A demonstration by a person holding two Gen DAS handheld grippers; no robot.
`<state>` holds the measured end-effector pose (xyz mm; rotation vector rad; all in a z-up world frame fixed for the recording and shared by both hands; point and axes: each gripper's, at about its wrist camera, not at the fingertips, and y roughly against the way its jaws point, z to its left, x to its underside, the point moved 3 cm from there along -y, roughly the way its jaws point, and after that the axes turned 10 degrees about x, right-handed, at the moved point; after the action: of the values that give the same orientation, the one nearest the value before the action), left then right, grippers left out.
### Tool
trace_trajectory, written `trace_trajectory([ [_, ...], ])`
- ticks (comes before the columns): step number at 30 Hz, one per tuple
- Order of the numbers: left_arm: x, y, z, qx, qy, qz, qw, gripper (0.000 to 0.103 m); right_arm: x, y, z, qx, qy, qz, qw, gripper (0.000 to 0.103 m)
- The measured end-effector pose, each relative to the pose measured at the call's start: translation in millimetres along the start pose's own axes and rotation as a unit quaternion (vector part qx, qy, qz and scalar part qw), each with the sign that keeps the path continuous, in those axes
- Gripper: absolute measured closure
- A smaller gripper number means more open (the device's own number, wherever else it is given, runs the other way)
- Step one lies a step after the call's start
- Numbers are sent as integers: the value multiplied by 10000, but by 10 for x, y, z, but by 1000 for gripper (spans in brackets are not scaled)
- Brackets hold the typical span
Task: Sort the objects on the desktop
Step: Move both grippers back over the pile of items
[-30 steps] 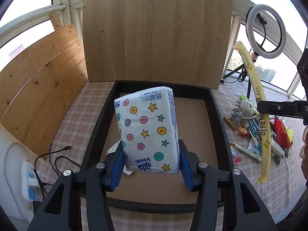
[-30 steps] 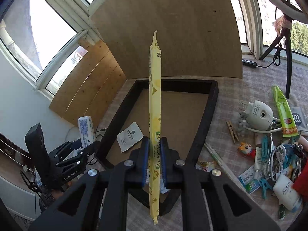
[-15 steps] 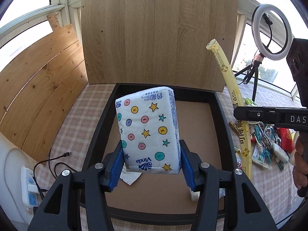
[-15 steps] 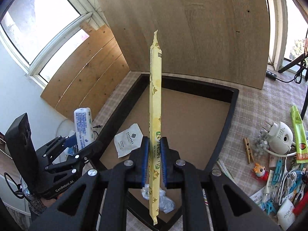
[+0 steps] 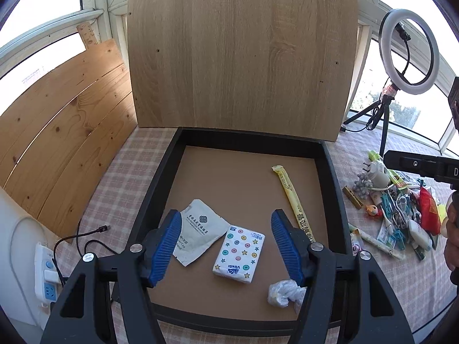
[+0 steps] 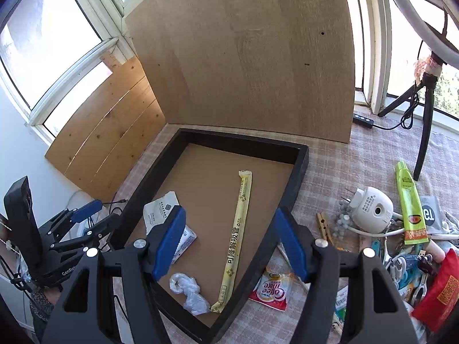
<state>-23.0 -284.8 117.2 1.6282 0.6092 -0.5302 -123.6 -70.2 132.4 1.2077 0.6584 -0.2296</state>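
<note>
Both hand-held grippers spread wide, nothing between the blue pads. Left hand-held gripper [image 5: 226,246] above the near end of the black tray [image 5: 332,172]; right hand-held gripper [image 6: 229,243] over the tray's near right rim. Tissue pack [image 5: 238,249] flat on the tray floor, just beside a white sachet [image 5: 198,230]. Yellow straw packet [image 6: 237,235] lying lengthwise along the tray's right side. Crumpled plastic wrap [image 5: 282,292] at the near right corner. Clutter pile [image 6: 401,229] on the checked worktop [image 6: 344,160], right of the tray.

tissue pack [image 5: 238,249] in tray [image 5: 330,160] (sachet [image 5: 198,230] left)
</note>
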Motion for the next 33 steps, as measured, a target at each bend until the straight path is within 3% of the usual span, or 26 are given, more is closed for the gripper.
trace_trajectory([
  [11,10,-94,-579,545,-476,55,9974,41,325,677,-1279,993,-345,-637,9924,39],
  [17,-17,-281,-1128,1006,-958,199,9901,41,675,1206,-2245,1693,-1046,-644,9779,39],
  [22,-60,-522,-1668,1403,-1383,431,9794,41,1074,1523,-2808,2208,-1515,-562,9618,39],
  [26,-72,-665,-2058,1682,-1627,564,9706,41,1349,1609,-3071,2406,-1749,-460,9536,39],
  [33,38,-774,-2608,2040,-2090,798,9531,42,1645,1346,-3189,2065,-2090,-83,9558,39],
])
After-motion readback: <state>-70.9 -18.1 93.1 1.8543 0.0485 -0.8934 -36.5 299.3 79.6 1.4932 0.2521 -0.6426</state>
